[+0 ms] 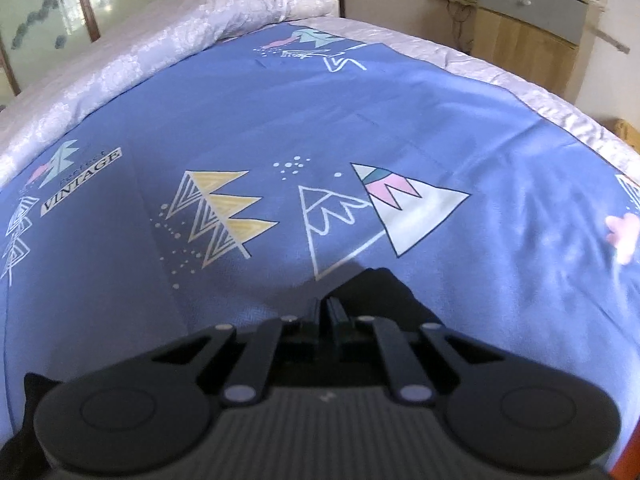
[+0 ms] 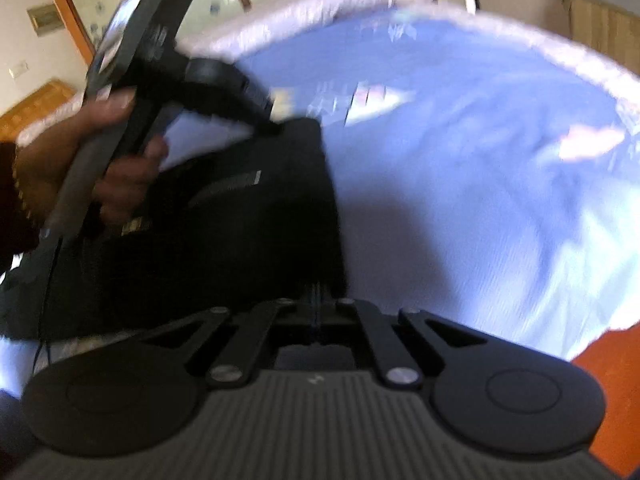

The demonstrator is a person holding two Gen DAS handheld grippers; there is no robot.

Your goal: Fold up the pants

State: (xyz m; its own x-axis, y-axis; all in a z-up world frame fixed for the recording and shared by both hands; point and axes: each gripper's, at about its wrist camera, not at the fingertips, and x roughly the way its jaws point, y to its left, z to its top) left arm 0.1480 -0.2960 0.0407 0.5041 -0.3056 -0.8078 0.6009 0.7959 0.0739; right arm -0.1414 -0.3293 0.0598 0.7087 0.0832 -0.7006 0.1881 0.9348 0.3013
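Bed [image 1: 360, 128] serves as the flat folding surface. Black pants [image 2: 240, 220] lie on its near edge. Left gripper [image 1: 328, 304] and right gripper [image 2: 318, 300] are both clamped on pants corners, probably to carry one edge over together.

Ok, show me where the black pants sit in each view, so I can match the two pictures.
Left wrist view: black fabric pants peek out at bottom centre, just ahead of the left tool.
Right wrist view: they fill the lower left, from the centre towards the left edge.
Shared landmark: the blue printed bed sheet.
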